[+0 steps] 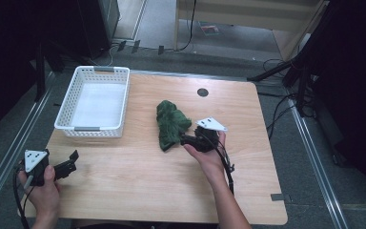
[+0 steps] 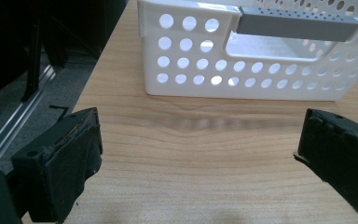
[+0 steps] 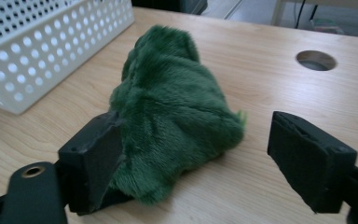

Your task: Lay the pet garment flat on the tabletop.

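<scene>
Right claw [image 1: 187, 139], released, sits at frame centre; green plush cloth [image 3: 172, 112] lies between its jaws, long axis running up-frame. Left claw [image 1: 71, 162], released, lower left, well apart.

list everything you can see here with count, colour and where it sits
fuzzy cloth: 1, dark green, bunched at mid table, just ahead of the right tool
basket: 1, white, perforated, grey handles, far left of the table
table: 1, light wood, with a round hole near its far edge
left tool: 1, black, near left corner, jaws open, nothing between them
right tool: 1, black, jaws open at the cloth's near end
hands: 2, one holding each tool
</scene>
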A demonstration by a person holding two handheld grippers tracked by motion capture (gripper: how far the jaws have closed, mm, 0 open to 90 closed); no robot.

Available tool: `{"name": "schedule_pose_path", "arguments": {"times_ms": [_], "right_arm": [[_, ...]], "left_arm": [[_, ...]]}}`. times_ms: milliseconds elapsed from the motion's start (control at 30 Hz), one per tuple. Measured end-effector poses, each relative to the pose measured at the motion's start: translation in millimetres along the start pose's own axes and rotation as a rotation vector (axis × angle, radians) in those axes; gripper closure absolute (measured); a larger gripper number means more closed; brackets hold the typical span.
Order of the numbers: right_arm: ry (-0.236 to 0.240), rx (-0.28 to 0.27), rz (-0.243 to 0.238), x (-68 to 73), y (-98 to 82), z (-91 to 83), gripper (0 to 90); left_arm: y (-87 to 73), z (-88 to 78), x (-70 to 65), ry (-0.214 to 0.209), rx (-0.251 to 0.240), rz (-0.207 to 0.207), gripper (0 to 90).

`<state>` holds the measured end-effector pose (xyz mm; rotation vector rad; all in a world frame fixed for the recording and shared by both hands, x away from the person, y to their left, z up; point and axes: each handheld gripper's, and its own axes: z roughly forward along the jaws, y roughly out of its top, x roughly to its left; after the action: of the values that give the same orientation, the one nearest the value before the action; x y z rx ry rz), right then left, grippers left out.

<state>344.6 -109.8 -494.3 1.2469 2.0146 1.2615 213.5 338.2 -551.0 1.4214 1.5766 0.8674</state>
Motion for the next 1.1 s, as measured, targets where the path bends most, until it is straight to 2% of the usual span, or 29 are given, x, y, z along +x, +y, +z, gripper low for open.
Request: {"name": "schedule_pose_path", "arguments": {"times_ms": [33, 133, 200, 300, 333, 367, 400, 433, 500, 533, 567, 633, 700, 767, 833, 900, 933, 1000, 1033, 1067, 1100], "right_arm": [[0.003, 0.013, -0.01, 2.3, 1.4, 6.9, 15.7], [0.027, 0.067, 0.025, 3.5, 4.5, 28.1, 7.8], [0.006, 0.101, 0.026, 5.7, 4.6, 41.6, 0.0], [-0.002, 0.124, 0.029, 11.6, 2.1, 56.9, 0.0], [0.004, 0.148, 0.036, 14.7, 0.1, 63.3, 0.0], [-0.007, 0.158, 0.032, 16.9, -2.0, 68.1, 4.5], [-0.037, 0.177, 0.034, 19.3, -3.9, 71.1, 15.0], [-0.046, 0.181, 0.045, 20.0, -5.9, 72.5, 34.6], [-0.013, 0.162, 0.085, 18.6, -7.7, 71.3, 63.5], [0.0, 0.154, 0.089, 17.4, -7.4, 70.3, 71.6], [0.012, 0.144, 0.097, 16.2, -6.4, 67.3, 77.4], [0.0, 0.121, 0.088, 15.9, -4.5, 60.5, 81.4], [0.009, 0.084, 0.067, 16.1, -1.0, 46.7, 82.0], [-0.001, 0.056, 0.047, 17.4, 3.4, 29.9, 81.9], [-0.002, 0.031, 0.051, 17.6, 9.0, 9.3, 81.9], [-0.036, 0.015, 0.023, 20.8, 14.9, -14.3, 81.7], [-0.066, 0.012, -0.003, 23.9, 16.9, -26.2, 81.4], [-0.135, 0.016, -0.027, 31.8, 17.1, -46.2, 77.1], [-0.126, 0.019, -0.025, 35.6, 15.7, -53.6, 71.5], [-0.126, 0.019, -0.025, 35.6, 15.7, -53.6, 71.5], [0.031, 0.008, -0.003, 41.3, 13.6, -66.7, 54.2]], "left_arm": [[0.0, 0.0, 0.0, 0.0, 0.001, -0.001, 0.0], [0.2, 0.2, -0.1, -0.001, 0.004, 0.001, 0.0], [0.3, 0.4, 0.0, -0.001, 0.007, 0.002, 0.0], [0.4, 0.6, 0.5, -0.006, 0.01, 0.0, 0.0], [0.5, 0.5, 0.6, -0.007, 0.012, -0.001, 0.0], [0.4, 0.5, 0.6, -0.007, 0.011, -0.002, 0.0], [0.4, 0.5, 0.5, -0.005, 0.009, 0.001, 0.0], [0.3, 0.5, -0.1, -0.002, 0.007, 0.003, 0.0], [0.2, 0.3, -1.8, 0.003, 0.009, 0.017, 0.0], [0.4, -0.9, -3.7, 0.012, 0.014, 0.032, 0.0], [1.1, -3.0, -6.5, 0.023, 0.005, 0.058, 0.0], [4.1, -8.0, -13.7, 0.013, -0.011, 0.086, 0.0], [7.7, -12.8, -23.2, -0.028, -0.032, 0.084, 0.0], [11.9, -14.9, -35.4, -0.06, -0.033, 0.109, 0.0], [17.6, -15.1, -54.8, -0.137, -0.021, 0.144, 0.0], [21.9, -16.5, -74.7, -0.186, -0.03, 0.187, 0.0], [23.7, -17.2, -82.3, -0.208, -0.032, 0.2, 0.0], [28.8, -17.4, -105.6, -0.265, -0.046, 0.242, 0.0], [31.1, -16.4, -115.0, -0.296, -0.044, 0.257, 0.0], [31.1, -16.4, -115.0, -0.296, -0.044, 0.257, 0.0], [34.5, -12.3, -131.6, -0.351, -0.032, 0.279, 0.0]]}}
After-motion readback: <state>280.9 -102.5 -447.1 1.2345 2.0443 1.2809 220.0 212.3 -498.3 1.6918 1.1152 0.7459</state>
